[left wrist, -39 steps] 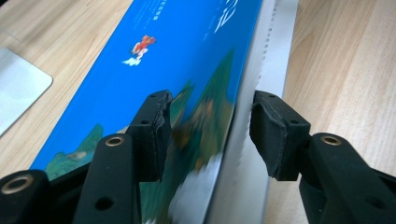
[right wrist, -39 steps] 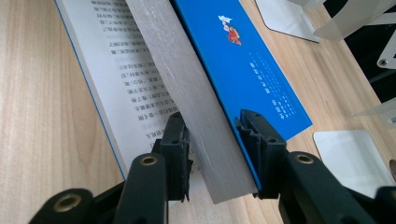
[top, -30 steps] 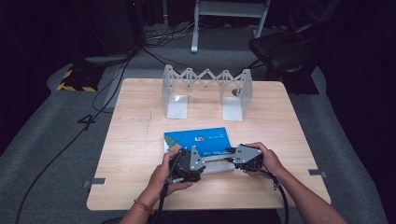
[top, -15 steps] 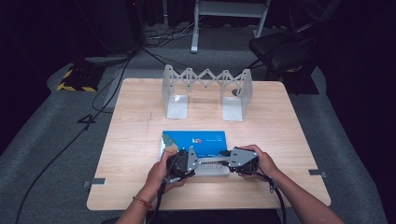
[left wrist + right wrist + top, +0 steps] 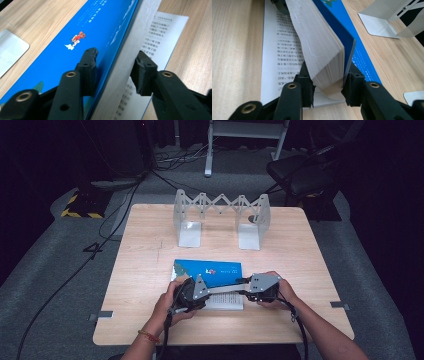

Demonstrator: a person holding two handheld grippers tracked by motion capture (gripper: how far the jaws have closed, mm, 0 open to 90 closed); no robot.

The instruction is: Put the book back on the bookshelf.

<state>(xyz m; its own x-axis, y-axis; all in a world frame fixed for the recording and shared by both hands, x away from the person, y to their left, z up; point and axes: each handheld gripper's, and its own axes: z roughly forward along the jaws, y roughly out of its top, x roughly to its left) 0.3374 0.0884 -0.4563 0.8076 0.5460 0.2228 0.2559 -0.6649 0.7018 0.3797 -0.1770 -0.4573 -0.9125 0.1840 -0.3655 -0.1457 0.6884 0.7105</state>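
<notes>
A thick book with a blue cover (image 5: 212,270) sits near the front of the wooden table (image 5: 145,245), tilted up on its long edge. My left gripper (image 5: 200,292) is shut on the book's left end, one jaw on the blue cover (image 5: 75,42) and the other on the page block (image 5: 130,50). My right gripper (image 5: 247,293) is shut on the other end, clamping the page block (image 5: 322,57) and the cover (image 5: 347,47). A white printed leaf (image 5: 279,47) lies flat on the table beneath the raised book.
A folding metal book rack (image 5: 220,212) with two flat base plates stands at the back middle of the table. One base plate (image 5: 378,21) lies just beyond the book. A dark chair (image 5: 305,170) and cables are on the floor behind.
The left gripper has shifted slightly to the left along the book. Both grippers keep their hold and the book stays in about the same place.
</notes>
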